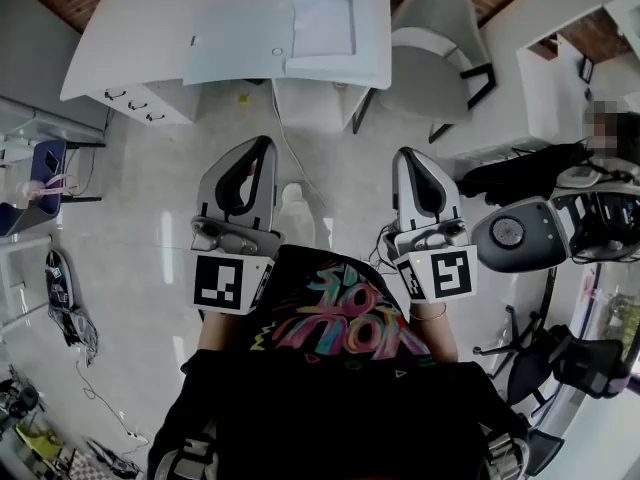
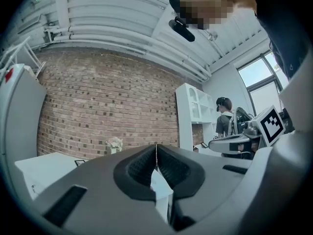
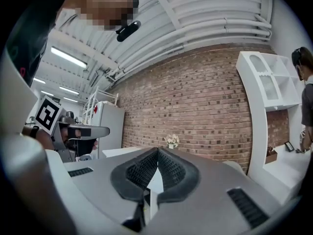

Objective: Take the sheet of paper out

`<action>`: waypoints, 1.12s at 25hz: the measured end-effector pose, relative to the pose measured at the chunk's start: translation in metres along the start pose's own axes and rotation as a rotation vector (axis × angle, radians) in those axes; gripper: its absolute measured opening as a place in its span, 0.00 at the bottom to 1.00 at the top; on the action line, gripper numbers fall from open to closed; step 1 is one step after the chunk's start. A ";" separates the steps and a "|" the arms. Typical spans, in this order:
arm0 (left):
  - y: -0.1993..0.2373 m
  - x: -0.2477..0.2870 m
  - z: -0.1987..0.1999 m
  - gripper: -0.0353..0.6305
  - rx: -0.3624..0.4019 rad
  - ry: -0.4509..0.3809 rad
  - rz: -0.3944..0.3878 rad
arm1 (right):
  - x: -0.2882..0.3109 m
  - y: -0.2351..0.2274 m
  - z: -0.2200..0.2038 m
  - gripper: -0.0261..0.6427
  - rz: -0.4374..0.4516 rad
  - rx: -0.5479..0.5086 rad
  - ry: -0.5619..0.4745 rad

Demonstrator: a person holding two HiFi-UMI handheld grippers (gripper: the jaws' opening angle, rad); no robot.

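White desk (image 1: 130,38) w/ paper (image 1: 322,23), brick wall (image 2: 98,106)

The head view looks steeply down from above the person, with the left gripper (image 1: 262,143) at 9 o'clock, the right gripper (image 1: 405,153) at 3 o'clock and the white tabletop (image 1: 130,38) far off at 12 o'clock. Each of the 2 gripper views sits close behind its own jaws, facing level; both share the brick wall (image 2: 107,102) and the white shelf unit (image 2: 191,114)

Left tool (image 1: 264,143) and right tool (image 1: 405,154) point level, side by side (jaws pressed together).
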State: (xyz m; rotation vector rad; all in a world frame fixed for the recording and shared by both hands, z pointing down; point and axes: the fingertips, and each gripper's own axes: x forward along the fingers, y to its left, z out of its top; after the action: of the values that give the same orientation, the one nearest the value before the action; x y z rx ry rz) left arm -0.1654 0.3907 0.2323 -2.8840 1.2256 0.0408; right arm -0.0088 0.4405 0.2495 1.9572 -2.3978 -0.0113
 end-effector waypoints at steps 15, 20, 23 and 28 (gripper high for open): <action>0.139 0.161 -0.011 0.09 -0.018 0.037 -0.067 | 0.196 -0.059 0.007 0.07 -0.086 0.014 0.026; 0.156 0.193 -0.028 0.09 -0.037 0.076 -0.079 | 0.226 -0.071 0.001 0.07 -0.096 0.027 0.051; 0.160 0.216 -0.039 0.09 -0.049 0.093 -0.064 | 0.247 -0.088 -0.006 0.07 -0.077 0.024 0.061; 0.175 0.261 -0.051 0.09 -0.055 0.103 -0.016 | 0.293 -0.121 -0.018 0.07 -0.021 0.019 0.071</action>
State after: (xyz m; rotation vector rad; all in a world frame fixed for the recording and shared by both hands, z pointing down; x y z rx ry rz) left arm -0.1088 0.0805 0.2763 -2.9776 1.2363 -0.0764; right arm 0.0515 0.1293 0.2726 1.9565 -2.3418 0.0797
